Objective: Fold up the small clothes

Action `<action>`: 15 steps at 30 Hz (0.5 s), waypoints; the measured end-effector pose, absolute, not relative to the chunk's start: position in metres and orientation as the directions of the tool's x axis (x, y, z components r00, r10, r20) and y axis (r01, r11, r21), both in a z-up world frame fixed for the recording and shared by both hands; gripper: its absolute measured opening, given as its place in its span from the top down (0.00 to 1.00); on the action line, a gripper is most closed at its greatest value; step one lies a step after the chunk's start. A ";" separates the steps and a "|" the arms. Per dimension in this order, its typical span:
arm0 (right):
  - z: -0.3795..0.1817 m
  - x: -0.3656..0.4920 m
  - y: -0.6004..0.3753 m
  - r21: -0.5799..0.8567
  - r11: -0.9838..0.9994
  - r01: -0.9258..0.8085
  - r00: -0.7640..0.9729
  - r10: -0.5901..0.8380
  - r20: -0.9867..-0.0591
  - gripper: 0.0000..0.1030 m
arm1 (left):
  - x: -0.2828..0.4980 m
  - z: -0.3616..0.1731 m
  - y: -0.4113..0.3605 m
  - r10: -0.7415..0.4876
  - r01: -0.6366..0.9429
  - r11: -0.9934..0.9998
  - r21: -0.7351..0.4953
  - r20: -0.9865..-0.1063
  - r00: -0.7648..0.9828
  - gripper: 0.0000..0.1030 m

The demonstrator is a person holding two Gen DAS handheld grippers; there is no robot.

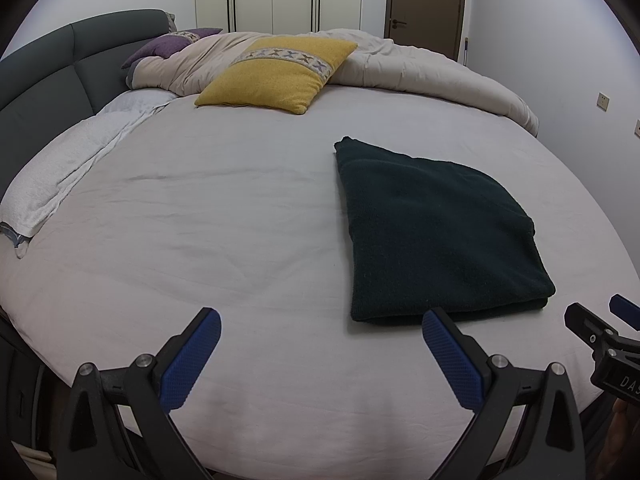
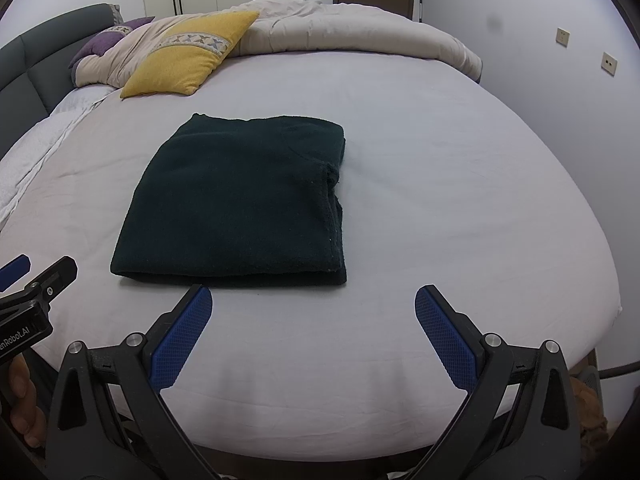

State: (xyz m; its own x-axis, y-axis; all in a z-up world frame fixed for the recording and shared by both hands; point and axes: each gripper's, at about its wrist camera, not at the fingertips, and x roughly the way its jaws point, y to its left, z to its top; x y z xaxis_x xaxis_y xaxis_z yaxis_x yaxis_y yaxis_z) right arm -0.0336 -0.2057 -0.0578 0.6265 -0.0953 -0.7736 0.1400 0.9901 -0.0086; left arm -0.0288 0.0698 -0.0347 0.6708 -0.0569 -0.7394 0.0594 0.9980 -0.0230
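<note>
1. Blue-padded fingers (image 1: 188, 364) of the left gripper (image 1: 320, 356) sit nearest the lens, spread wide, holding nothing, above the near edge of the bed sheet (image 1: 200, 220).
2. Right gripper (image 2: 312, 332): fingers equally spread and empty, hovering just short of the dark green garment (image 2: 236, 196).
3. Garment lies folded into a flat, layered rectangle on the sheet, near the front of the bed, untouched by either gripper.
4. Farther back: yellow cushion (image 2: 188, 56), purple pillow (image 2: 104, 42), bunched beige duvet (image 2: 360, 28).
5. Dark grey headboard (image 1: 48, 72) on the left.
</note>
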 end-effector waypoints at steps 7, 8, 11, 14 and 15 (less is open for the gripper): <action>-0.059 -0.034 -0.203 -0.007 0.990 0.144 0.625 -0.097 -0.775 0.00 | -0.027 -0.037 0.071 -0.057 0.062 0.998 -0.021 -0.743 0.667 0.00; -0.059 -0.034 -0.204 -0.007 0.990 0.143 0.625 -0.096 -0.775 0.00 | -0.027 -0.037 0.072 -0.058 0.062 0.998 -0.022 -0.744 0.666 0.00; -0.059 -0.034 -0.204 -0.007 0.990 0.143 0.625 -0.096 -0.775 0.00 | -0.027 -0.037 0.072 -0.058 0.063 0.998 -0.022 -0.744 0.665 0.00; -0.059 -0.034 -0.204 -0.007 0.990 0.143 0.624 -0.096 -0.776 0.00 | -0.026 -0.039 0.073 -0.057 0.061 0.998 -0.022 -0.747 0.662 0.00; -0.059 -0.034 -0.203 -0.008 0.990 0.144 0.623 -0.097 -0.776 0.00 | -0.026 -0.039 0.073 -0.056 0.060 0.998 -0.021 -0.748 0.661 0.00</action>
